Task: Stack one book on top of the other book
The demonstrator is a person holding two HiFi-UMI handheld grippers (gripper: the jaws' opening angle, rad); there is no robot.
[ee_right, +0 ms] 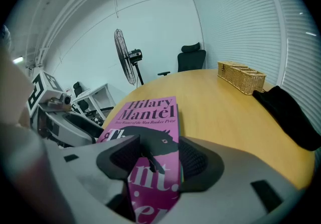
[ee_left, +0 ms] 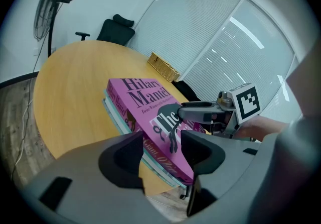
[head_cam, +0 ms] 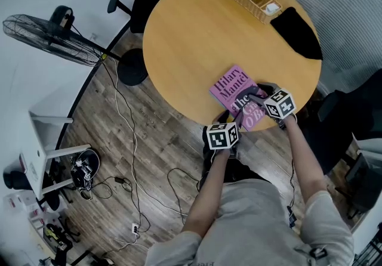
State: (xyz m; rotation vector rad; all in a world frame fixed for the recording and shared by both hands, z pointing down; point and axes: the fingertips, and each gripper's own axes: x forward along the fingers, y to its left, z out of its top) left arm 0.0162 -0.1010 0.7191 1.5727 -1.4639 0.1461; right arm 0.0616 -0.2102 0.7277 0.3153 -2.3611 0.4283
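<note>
At the near edge of the table [head_cam: 197, 32], the left gripper [ee_left: 161, 155] hangs just off the rim, jaws apart and holding nothing, aimed at the stack's corner. The pink book [head_cam: 237, 96] lies on the lower book [ee_left: 114, 112], its near corner jutting past the rim. The right gripper [ee_right: 153, 160] is clamped on the pink book's near end. It looks like the placing step, almost done. The next move would be squaring the top book and then a clean release.
</note>
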